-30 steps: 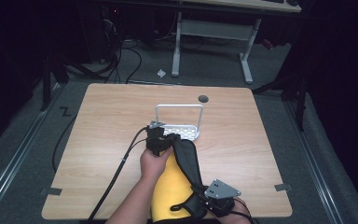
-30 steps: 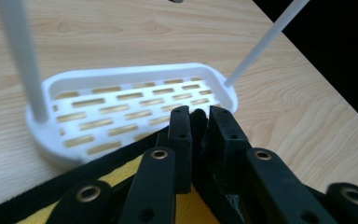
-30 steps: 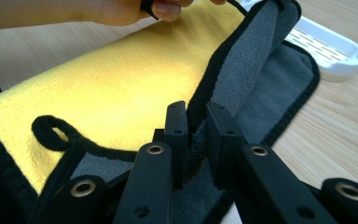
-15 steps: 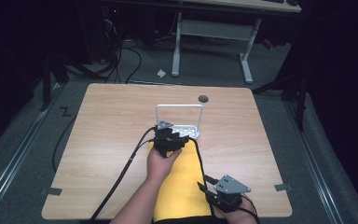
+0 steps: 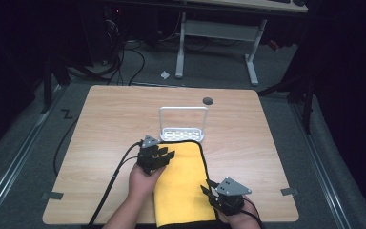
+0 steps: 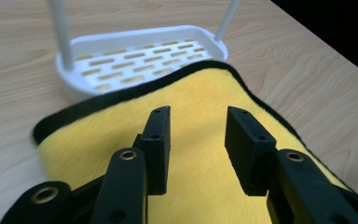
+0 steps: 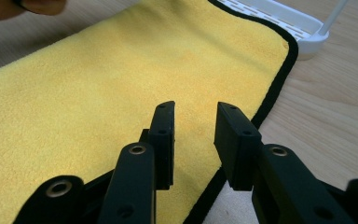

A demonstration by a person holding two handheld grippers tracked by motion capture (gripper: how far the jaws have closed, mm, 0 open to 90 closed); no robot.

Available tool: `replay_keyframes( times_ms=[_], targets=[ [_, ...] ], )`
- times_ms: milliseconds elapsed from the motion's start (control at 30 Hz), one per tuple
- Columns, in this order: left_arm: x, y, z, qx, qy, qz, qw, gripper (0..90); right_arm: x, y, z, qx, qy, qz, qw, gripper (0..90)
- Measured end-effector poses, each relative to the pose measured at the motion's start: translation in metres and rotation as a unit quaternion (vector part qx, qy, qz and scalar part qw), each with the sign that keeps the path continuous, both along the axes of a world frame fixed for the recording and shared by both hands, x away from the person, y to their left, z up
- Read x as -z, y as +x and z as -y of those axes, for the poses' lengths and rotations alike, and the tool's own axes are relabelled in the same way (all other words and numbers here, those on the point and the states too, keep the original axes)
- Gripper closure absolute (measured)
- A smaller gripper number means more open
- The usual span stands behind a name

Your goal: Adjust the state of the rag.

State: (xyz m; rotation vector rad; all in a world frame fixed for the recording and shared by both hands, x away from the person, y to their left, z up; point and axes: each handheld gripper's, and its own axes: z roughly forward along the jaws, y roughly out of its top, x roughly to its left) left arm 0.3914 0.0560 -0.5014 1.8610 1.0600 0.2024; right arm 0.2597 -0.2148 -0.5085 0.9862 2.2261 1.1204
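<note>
Since the earlier frame, the yellow cloth (image 5: 181, 186) is laid flat, its far edge touching the white rack (image 5: 183, 128). Both the left gripper (image 6: 196, 140) and the right gripper (image 7: 195, 140) are parted above the cloth (nothing grasped). Its near end is cut off.

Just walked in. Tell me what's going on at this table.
A person at a wooden table holds a two-jaw gripper in each hand over a yellow cloth with a black border, laid out flat. The cloth's far edge lies against a white slotted rack. The left gripper hangs open above the cloth's far left part; the right gripper hangs open over its right border, nearer the person. Neither grips anything.
</note>
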Motion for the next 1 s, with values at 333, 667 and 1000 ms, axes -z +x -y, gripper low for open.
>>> replay_keyframes(
  times_ms=[333, 667, 1000],
  targets=[
    [0.015, -0.039, -0.023, 0.022, 0.035, -0.010, 0.9991, 74.5, 0.001, 0.028, -0.004, 0.011, 0.005, -0.013, 0.9998, 80.7],
    [0.029, -0.033, -0.017, 0.029, 0.075, -0.018, 0.9966, 80.4, 0.013, 0.095, -0.031, 0.028, -0.039, -0.052, 0.9975, 87.4],
    [0.031, -0.049, -0.028, 0.064, 0.063, -0.028, 0.9955, 79.0, 0.021, 0.064, -0.027, -0.012, -0.049, -0.061, 0.9969, 84.2]
  ],
)
